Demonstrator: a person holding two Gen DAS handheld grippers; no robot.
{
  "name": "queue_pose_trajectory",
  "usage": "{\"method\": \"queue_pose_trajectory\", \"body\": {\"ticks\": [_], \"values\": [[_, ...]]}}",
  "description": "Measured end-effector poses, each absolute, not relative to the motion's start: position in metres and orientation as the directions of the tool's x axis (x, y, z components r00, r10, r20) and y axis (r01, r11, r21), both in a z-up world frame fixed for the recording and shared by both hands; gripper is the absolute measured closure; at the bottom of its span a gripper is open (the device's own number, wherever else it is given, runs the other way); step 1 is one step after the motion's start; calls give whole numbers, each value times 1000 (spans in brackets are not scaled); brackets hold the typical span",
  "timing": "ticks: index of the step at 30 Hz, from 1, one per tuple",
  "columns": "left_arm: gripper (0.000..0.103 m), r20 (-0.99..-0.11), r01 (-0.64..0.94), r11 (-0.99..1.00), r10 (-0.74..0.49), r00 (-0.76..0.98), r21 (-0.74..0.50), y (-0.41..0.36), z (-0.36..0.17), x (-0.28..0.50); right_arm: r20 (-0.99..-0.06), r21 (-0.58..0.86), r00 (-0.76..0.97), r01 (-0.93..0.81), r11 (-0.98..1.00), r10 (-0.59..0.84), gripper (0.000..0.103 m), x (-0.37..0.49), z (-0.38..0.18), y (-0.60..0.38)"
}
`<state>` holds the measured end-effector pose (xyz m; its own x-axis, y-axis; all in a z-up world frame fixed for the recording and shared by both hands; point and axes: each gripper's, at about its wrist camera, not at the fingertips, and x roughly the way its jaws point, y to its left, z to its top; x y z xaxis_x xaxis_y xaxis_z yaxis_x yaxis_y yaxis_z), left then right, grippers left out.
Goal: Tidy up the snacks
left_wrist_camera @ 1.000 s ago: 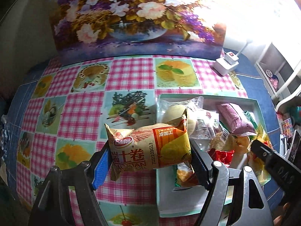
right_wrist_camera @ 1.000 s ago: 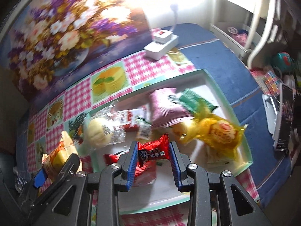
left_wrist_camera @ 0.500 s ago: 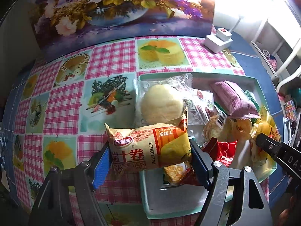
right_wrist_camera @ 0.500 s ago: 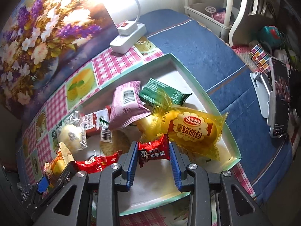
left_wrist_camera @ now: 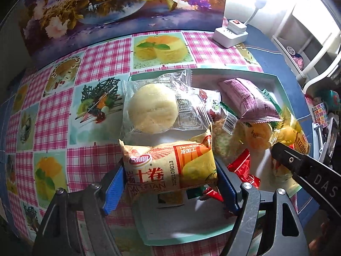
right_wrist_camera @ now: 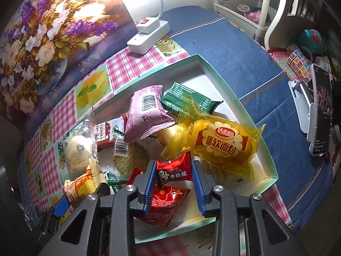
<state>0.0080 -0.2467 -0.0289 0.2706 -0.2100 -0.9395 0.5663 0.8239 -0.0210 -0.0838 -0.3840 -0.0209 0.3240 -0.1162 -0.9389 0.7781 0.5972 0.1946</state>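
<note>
Pink checked tablecloth (left_wrist_camera: 93, 64) with dessert pictures lies under a shallow mint-edged tray (right_wrist_camera: 245, 115) of snacks. My left gripper (left_wrist_camera: 170, 178) clamps a beige Swiss-roll packet (left_wrist_camera: 168, 168) by its ends, over the tray's left rim; I can read "冷加工" and a printed code on it. My right gripper (right_wrist_camera: 171, 178) stands narrow, pinching a small red milk-candy packet (right_wrist_camera: 173, 168) marked "牛奶糖" above the tray. Just beside it lies a yellow bread bag (right_wrist_camera: 221, 143) reading "软面包". A purple packet (right_wrist_camera: 145, 111) shows a barcode.
</note>
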Motion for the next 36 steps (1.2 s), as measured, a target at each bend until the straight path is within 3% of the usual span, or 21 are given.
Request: {"method": "queue_pose_trajectory", "body": {"ticks": [9, 14, 18, 23, 25, 29, 36], "values": [[17, -927, 555, 831, -246, 284, -50, -239, -15, 8, -937, 202, 329, 779, 594, -113, 65, -85, -19, -383], [6, -916, 532, 846, -241, 320, -37, -229, -7, 7, -937, 194, 327, 779, 596, -122, 42, -86, -18, -381], [6, -905, 506, 863, -208, 371, 9, -218, -2, 7, -932, 200, 340, 772, 603, -126, 40, -88, -15, -377], [6, -892, 460, 884, -142, 430, 81, -200, -1, 10, -926, 201, 353, 761, 616, -133, 24, -91, -14, -373], [6, -887, 444, 890, -118, 446, 106, -192, -1, 11, -923, 201, 358, 757, 622, -138, 23, -94, -13, -371], [6, -880, 418, 899, -89, 466, 131, -173, 1, 13, -917, 211, 374, 751, 626, -141, 4, -99, -13, -366], [6, -875, 373, 914, -46, 482, 157, -146, 2, 9, -909, 197, 384, 734, 649, -159, 0, -105, -12, -350]]}}
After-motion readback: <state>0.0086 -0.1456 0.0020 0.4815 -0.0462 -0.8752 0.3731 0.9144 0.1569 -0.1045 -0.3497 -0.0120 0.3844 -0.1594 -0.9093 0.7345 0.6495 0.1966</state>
